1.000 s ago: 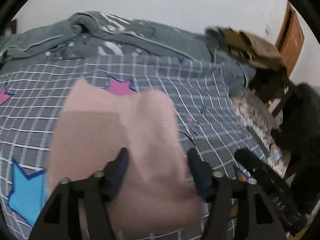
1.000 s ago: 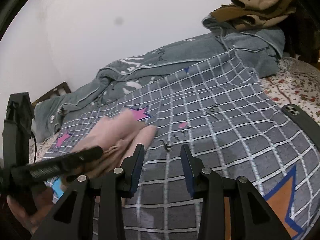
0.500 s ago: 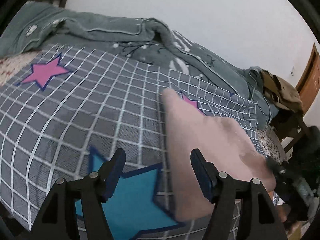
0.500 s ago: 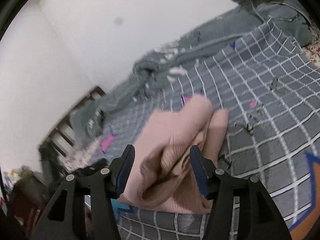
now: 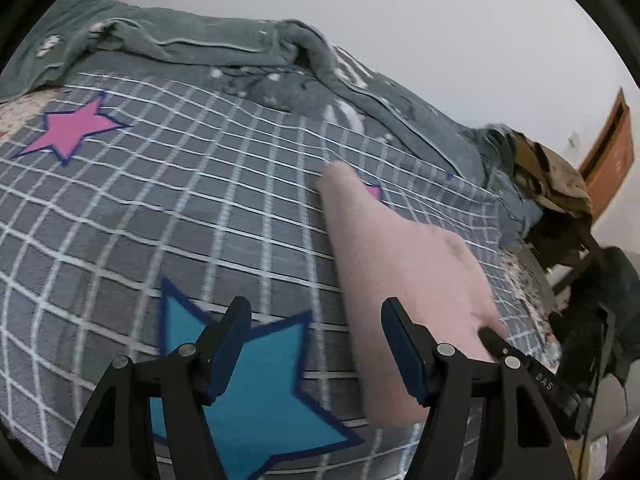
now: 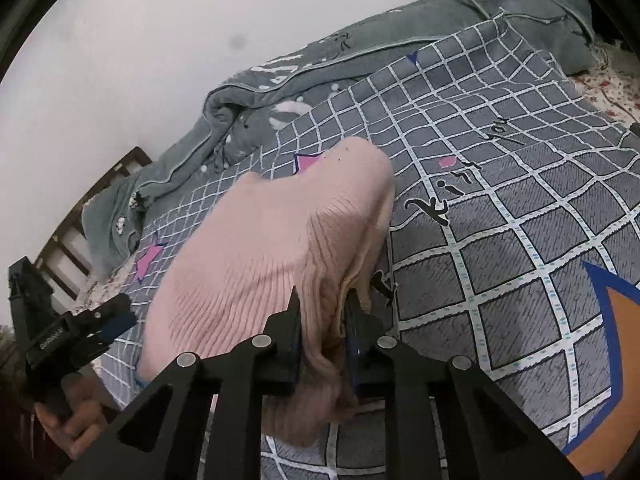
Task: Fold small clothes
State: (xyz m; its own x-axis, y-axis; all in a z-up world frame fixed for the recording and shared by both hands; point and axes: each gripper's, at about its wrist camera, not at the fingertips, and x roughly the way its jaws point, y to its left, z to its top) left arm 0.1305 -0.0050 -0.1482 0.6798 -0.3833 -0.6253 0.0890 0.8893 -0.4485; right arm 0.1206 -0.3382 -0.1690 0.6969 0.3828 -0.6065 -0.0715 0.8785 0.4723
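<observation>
Both your wrist cameras look down close over the checked blanket (image 5: pixel 168 216), sharing the pink garment (image 6: pixel 264 248).

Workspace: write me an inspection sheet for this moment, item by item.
Surface: grey checked bedspread with star prints, covering a bed.
Job's things: pink knit garment, bunched, lying on the bedspread.
Clutter: grey-green blanket heaped along the wall; brown garment piled at the far end.
Grippers: right tongs have just been closing and are shut on the pink knit garment's edge; left tongs open, empty, above the blue star.
Cables: nothing seen.
Surroundings: white wall; wooden bed frame.
</observation>
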